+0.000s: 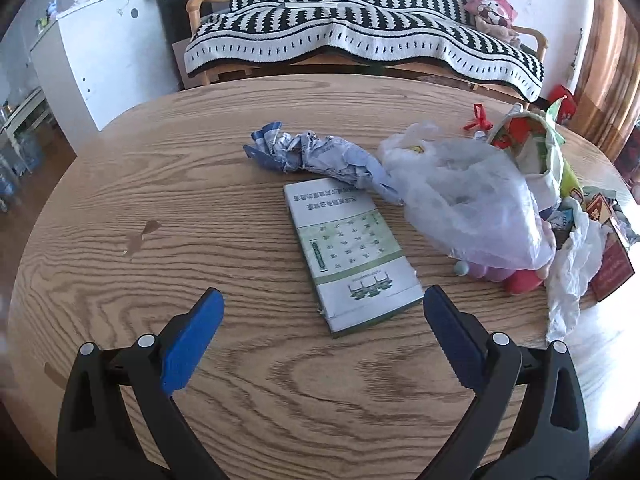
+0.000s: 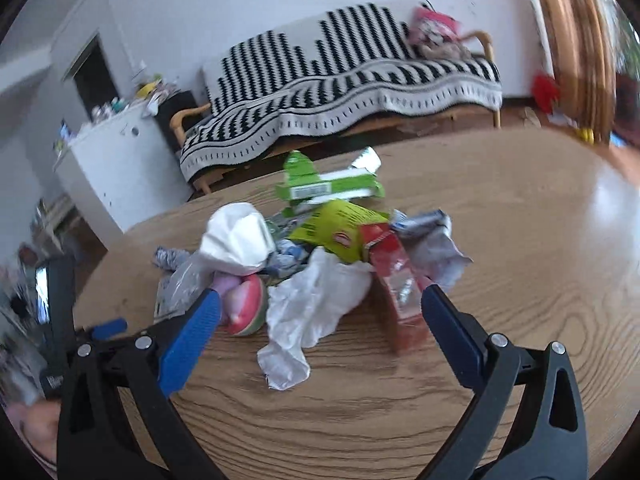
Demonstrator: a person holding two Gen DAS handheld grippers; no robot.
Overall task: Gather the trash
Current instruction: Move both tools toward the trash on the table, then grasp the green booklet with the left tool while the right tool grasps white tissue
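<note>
The left gripper point(image 1: 322, 304) hangs spread wide and empty, a flat printed booklet point(image 1: 350, 254) lying just ahead between its fingers, long axis running away and slightly left. The right gripper point(image 2: 320, 306), likewise wide apart and empty, faces the trash heap directly ahead: a limp white plastic bag point(image 2: 310, 308) nearest, stiff red carton point(image 2: 394, 288) toward its right finger, on the wood-grain surface point(image 2: 520, 216).

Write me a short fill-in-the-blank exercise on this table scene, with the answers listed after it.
1. The booklet lies flat on the ____ table.
2. The left gripper holds ____.
3. The right gripper has its fingers ____.
4. The blanket on the sofa is striped black and ____.

Answers: wooden; nothing; open; white
</note>
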